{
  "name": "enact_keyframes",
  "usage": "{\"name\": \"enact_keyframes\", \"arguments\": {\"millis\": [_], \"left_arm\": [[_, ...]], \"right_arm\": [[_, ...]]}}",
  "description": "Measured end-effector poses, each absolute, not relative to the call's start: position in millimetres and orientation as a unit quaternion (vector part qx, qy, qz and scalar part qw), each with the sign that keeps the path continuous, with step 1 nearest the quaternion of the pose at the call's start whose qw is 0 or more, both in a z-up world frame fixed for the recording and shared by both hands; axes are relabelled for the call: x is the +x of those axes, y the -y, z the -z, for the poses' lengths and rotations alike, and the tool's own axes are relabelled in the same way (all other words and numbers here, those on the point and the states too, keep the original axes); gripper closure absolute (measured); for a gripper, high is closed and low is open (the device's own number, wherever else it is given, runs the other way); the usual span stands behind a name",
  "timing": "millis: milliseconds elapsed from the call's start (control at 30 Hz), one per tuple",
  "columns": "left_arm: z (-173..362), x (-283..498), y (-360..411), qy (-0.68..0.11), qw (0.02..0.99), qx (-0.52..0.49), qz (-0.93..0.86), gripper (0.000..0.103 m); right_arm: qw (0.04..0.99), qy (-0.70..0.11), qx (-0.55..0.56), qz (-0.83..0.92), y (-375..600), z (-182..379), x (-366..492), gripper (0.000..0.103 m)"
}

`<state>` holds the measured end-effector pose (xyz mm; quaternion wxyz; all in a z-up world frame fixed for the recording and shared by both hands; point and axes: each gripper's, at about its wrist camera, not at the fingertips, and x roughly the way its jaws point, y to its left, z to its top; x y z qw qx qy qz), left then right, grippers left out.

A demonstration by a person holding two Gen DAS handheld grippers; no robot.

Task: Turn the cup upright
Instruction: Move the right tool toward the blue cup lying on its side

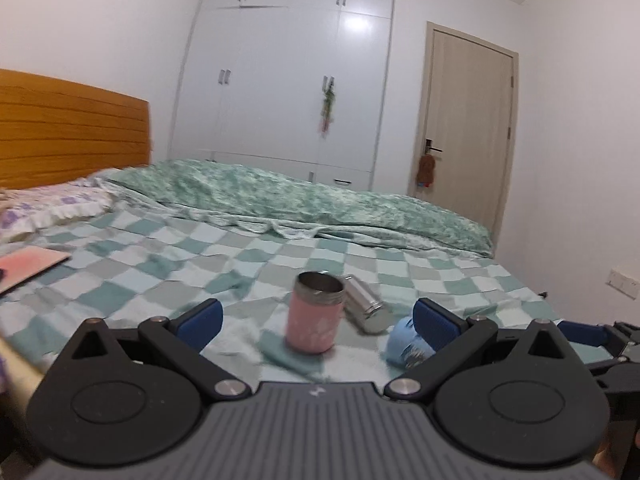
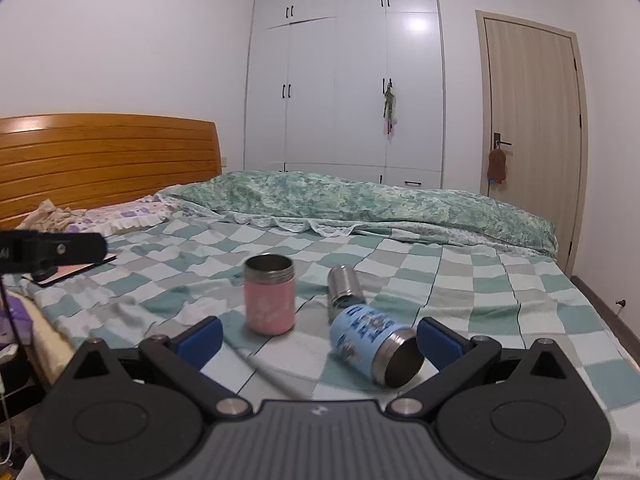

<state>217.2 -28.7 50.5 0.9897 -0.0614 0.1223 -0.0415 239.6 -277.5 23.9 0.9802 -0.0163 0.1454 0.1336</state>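
Note:
A pink cup (image 1: pixel 314 312) (image 2: pixel 270 294) stands upright on the checked bedspread, its steel mouth up. A bare steel cup (image 1: pixel 366 304) (image 2: pixel 344 288) lies on its side just right of it. A light blue cup (image 1: pixel 408 342) (image 2: pixel 374 344) lies on its side nearest me, open mouth toward the right wrist camera. My left gripper (image 1: pixel 318 320) is open and empty, the pink cup between and beyond its fingers. My right gripper (image 2: pixel 320 336) is open and empty, its right finger (image 2: pixel 440 342) close beside the blue cup's mouth.
The cups lie on a bed (image 2: pixel 460 280) with a rumpled green quilt (image 2: pixel 360 204) at the far side and a wooden headboard (image 2: pixel 100 160) at left. A pink book (image 1: pixel 28 266) lies at left. A white wardrobe (image 2: pixel 348 80) and a door (image 2: pixel 532 120) stand behind.

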Motion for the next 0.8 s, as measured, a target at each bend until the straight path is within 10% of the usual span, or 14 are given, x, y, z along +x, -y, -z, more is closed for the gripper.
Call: {"name": "enact_keyframes", "arguments": {"millis": [800], "left_arm": [[-41.7, 525.3, 121.8, -0.209, 0.966, -0.039, 0.145, 0.000]], "right_arm": [[0.963, -0.229, 0.036, -0.140, 313.4, 13.6, 442.7, 0.000]]}}
